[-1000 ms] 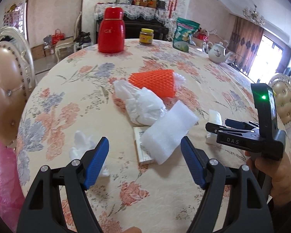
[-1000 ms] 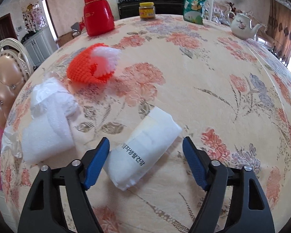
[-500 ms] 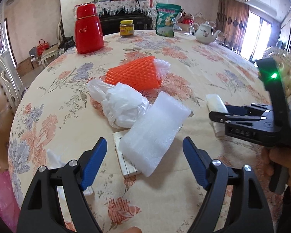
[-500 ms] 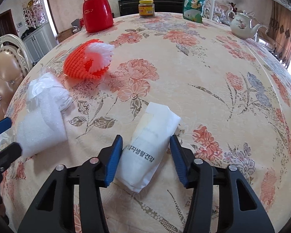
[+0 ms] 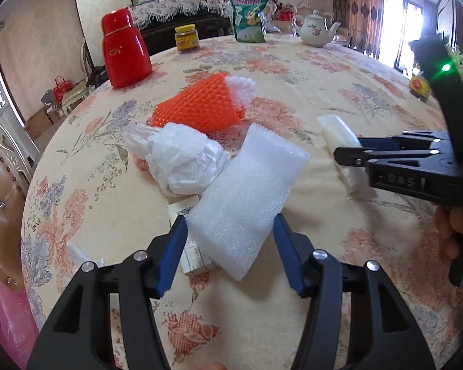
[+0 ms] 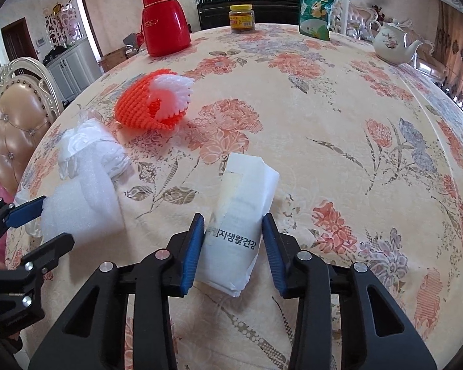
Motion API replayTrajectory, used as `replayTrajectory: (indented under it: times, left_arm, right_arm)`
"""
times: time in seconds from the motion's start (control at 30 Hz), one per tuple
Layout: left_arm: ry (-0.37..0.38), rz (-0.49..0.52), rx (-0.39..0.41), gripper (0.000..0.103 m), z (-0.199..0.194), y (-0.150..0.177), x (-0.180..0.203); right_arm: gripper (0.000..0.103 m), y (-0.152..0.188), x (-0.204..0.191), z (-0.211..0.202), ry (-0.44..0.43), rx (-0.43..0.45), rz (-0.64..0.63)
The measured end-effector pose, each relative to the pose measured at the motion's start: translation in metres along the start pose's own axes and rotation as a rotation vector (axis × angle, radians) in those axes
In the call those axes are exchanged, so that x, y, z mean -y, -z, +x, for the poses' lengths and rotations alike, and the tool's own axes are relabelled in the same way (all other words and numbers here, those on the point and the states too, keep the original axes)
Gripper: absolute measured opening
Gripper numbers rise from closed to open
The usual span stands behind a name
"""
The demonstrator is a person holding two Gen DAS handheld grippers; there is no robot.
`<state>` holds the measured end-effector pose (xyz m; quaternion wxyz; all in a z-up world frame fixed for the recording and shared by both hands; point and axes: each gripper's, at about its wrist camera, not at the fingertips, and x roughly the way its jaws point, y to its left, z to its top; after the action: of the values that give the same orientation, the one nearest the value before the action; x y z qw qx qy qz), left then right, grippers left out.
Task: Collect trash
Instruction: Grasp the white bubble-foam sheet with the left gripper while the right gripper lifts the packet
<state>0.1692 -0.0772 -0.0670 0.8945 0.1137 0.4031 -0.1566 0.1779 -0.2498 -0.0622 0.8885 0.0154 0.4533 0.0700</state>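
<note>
A white foam block (image 5: 247, 197) lies on the flowered tablecloth (image 5: 308, 71) between the blue pads of my left gripper (image 5: 229, 219). Its jaws are closing and both pads touch the block's sides. Under the block lies a small flat box (image 5: 191, 252). In the right wrist view my right gripper (image 6: 232, 219) is closing on a white packet with black print (image 6: 237, 225), and both pads press its sides. A crumpled white plastic bag (image 5: 182, 160) and an orange foam net (image 5: 200, 108) lie just beyond the block. A crumpled tissue (image 5: 80, 254) lies to the left.
At the table's far side stand a red flask (image 5: 123, 52), a yellow-lidded jar (image 5: 186, 40), a green snack bag (image 5: 250, 15) and a teapot (image 5: 316, 29). A small can (image 5: 419, 84) sits at the right. A padded chair (image 5: 0, 191) and pink plastic (image 5: 3, 317) are at the left edge.
My left gripper moved forward and right from the tissue onto the foam block, and its jaws narrowed around it. The right jaws closed in on the white packet.
</note>
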Motion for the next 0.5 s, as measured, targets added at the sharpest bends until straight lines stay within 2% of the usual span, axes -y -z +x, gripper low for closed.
replayTrajectory:
  times: [0.2, 0.3, 0.5]
  left_arm:
    - [-0.006, -0.074, 0.06, 0.055, -0.029, 0.0, -0.014]
    - [-0.011, -0.15, 0.093, 0.055, -0.043, 0.001, -0.028]
    - [-0.064, -0.231, 0.132, 0.055, -0.067, 0.003, -0.05]
  right_arm:
    - [0.037, -0.001, 0.0, -0.005, -0.007, 0.02, 0.001]
    - [0.036, -0.002, -0.002, -0.01, -0.013, 0.035, -0.001]
    - [0.035, -0.004, -0.006, -0.021, -0.027, 0.065, -0.014]
